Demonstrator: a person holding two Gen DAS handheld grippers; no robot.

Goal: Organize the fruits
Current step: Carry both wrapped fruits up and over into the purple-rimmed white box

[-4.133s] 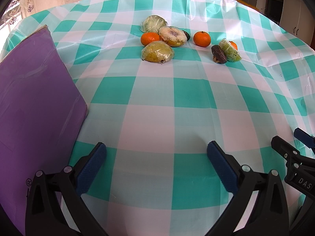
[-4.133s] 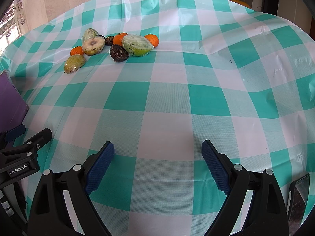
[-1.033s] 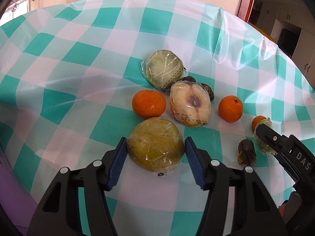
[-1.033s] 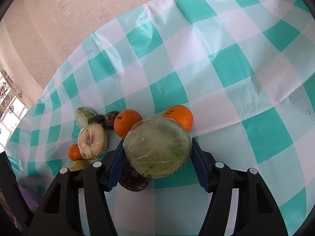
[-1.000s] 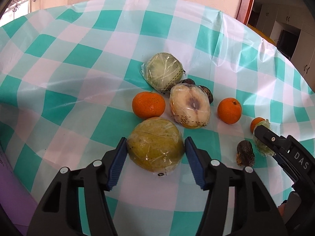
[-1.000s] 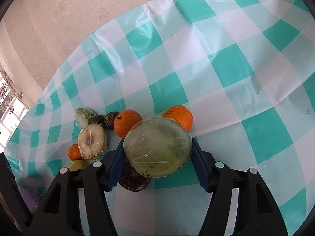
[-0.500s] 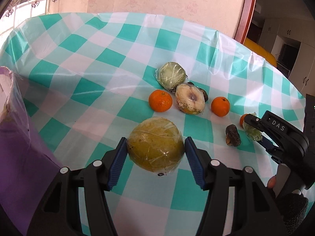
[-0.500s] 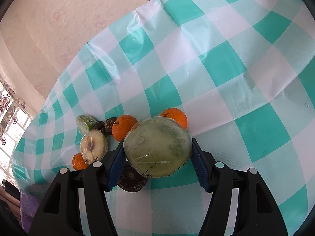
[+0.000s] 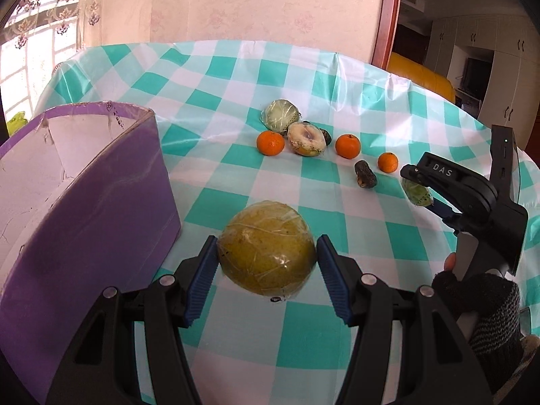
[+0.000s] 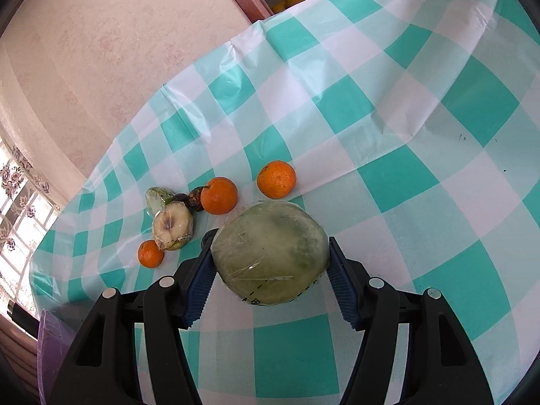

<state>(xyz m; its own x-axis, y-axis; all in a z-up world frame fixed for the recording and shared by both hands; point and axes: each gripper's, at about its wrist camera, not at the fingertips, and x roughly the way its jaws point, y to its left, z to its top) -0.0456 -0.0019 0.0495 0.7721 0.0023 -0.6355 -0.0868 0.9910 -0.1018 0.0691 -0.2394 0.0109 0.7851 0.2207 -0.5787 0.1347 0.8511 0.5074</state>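
Observation:
My left gripper (image 9: 266, 268) is shut on a yellow-green wrapped fruit (image 9: 266, 256) and holds it above the checked tablecloth, next to an open purple box (image 9: 84, 182) on its left. My right gripper (image 10: 270, 270) is shut on a pale green wrapped fruit (image 10: 270, 253), lifted above the cloth; it also shows at the right of the left wrist view (image 9: 435, 185). On the table lie three oranges (image 9: 270, 142), a wrapped cut fruit (image 9: 306, 138), a wrapped green fruit (image 9: 281, 115) and dark small fruits (image 9: 364, 174).
The round table has a teal and white checked cloth (image 9: 216, 182). A pink wall stands behind it. A doorway and a yellow seat (image 9: 422, 77) are at the back right. A gloved hand (image 9: 486, 300) holds the right gripper.
Both grippers have lifted their fruits and pulled back from the pile. The left one has moved toward the purple box, which now shows its open inside.

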